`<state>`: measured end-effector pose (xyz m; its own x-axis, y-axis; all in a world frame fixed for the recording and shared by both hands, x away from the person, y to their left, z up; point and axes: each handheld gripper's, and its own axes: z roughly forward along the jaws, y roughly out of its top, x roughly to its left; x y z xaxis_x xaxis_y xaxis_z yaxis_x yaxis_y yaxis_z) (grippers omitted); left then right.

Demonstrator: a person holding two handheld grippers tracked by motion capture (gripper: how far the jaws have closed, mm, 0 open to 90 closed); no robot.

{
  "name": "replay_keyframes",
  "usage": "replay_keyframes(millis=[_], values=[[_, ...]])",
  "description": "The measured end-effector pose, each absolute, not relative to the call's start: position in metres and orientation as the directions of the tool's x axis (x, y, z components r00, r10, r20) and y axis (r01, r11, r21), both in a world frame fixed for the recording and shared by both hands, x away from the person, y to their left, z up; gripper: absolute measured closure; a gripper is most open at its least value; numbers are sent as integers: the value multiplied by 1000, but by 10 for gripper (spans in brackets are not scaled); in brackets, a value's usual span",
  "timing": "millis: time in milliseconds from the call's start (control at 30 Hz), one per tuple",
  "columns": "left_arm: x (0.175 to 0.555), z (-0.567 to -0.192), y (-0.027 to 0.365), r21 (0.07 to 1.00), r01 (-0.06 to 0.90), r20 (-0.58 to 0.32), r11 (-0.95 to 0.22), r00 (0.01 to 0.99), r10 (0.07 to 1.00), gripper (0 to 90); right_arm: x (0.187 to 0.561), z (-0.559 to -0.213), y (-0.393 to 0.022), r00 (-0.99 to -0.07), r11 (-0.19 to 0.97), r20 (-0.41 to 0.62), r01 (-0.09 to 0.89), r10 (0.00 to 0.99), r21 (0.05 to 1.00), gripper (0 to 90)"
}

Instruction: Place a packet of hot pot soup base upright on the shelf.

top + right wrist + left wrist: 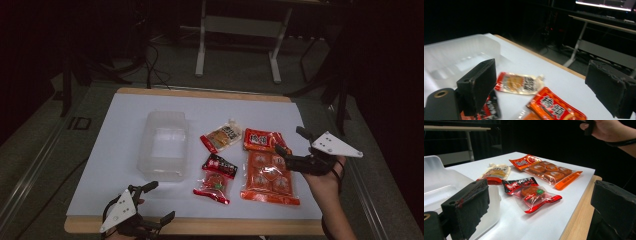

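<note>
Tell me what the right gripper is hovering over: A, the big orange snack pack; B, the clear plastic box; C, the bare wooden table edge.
A: in the high view the right gripper, jaws open, sits above the big orange snack pack, apart from the clear plastic box.

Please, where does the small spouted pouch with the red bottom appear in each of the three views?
High view: the spouted pouch lies at table centre, right of the clear plastic box.
Left gripper view: spouted pouch at upper centre-left, beyond the black-and-red snack packet.
Right gripper view: spouted pouch at lower centre, between the two jaws.
Shared landmark: the clear plastic box beside it.
</note>
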<state>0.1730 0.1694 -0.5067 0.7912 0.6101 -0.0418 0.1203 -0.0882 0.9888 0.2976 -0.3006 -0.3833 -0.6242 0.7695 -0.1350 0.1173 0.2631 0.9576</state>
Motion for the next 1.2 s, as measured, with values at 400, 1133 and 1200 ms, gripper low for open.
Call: replay_keyframes(millis=[400, 1133, 1200], values=[[173, -507, 170, 989, 120, -41, -90, 792, 609, 25, 351, -415, -316, -591, 274, -69, 265, 804, 925, 137], [175, -509, 169, 987, 127, -45, -94, 797, 603, 24, 406, -487, -342, -550, 286, 11, 451, 835, 846, 190], [175, -509, 169, 986, 129, -41, -103, 795, 605, 25, 411, -496, -344, -539, 286, 20, 478, 842, 831, 212]])
